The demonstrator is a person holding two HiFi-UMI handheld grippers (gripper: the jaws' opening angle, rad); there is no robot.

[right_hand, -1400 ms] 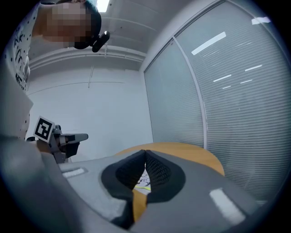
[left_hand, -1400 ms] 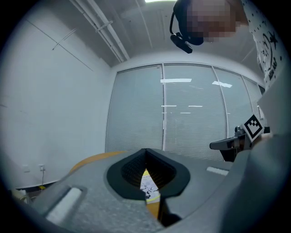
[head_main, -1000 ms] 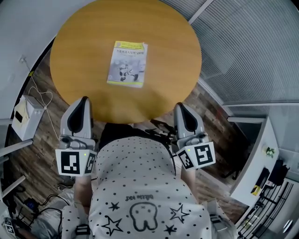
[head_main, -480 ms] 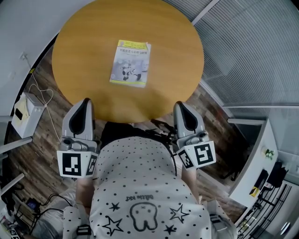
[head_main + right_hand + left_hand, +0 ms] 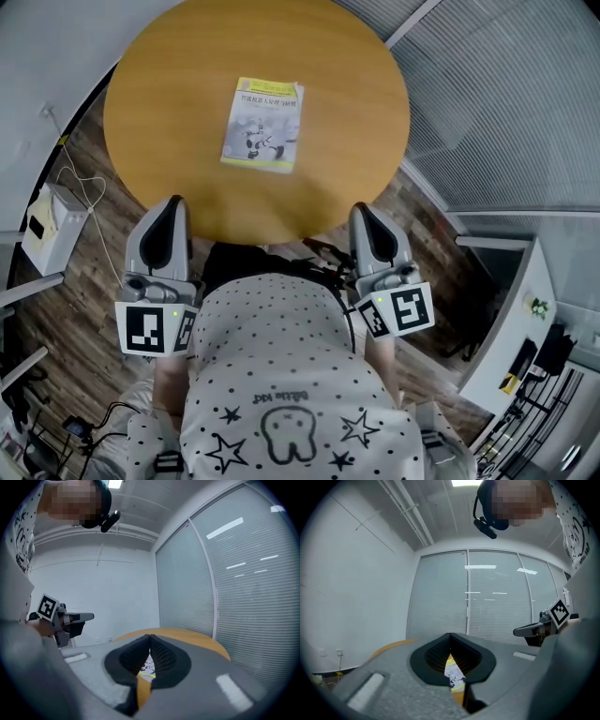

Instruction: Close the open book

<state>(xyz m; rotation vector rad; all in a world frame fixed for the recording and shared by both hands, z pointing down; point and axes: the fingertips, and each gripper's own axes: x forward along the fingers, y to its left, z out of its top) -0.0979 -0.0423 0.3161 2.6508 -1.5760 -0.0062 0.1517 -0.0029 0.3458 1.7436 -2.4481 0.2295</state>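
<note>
A thin book (image 5: 263, 125) with a pale cover and yellow bands lies shut and flat on the round wooden table (image 5: 169, 84), a little beyond its middle. My left gripper (image 5: 171, 202) hangs at the table's near edge, to the left, jaws together and empty. My right gripper (image 5: 362, 212) sits at the near edge on the right, likewise shut on nothing. Both are well short of the book. In the left gripper view a strip of the book (image 5: 454, 674) shows under the closed tips of the left gripper (image 5: 450, 634). The right gripper view shows the book (image 5: 146, 667) below the right gripper (image 5: 150, 635).
A white box (image 5: 47, 230) with a cable stands on the wood floor left of the table. Glass walls with blinds (image 5: 506, 94) run along the right. A white cabinet (image 5: 511, 319) stands at the lower right. The person's dotted shirt (image 5: 281, 375) fills the foreground between the grippers.
The head view has shifted slightly, so the table and book sit a touch higher and to the right. Neither gripper has visibly moved, and the book lies as before.
</note>
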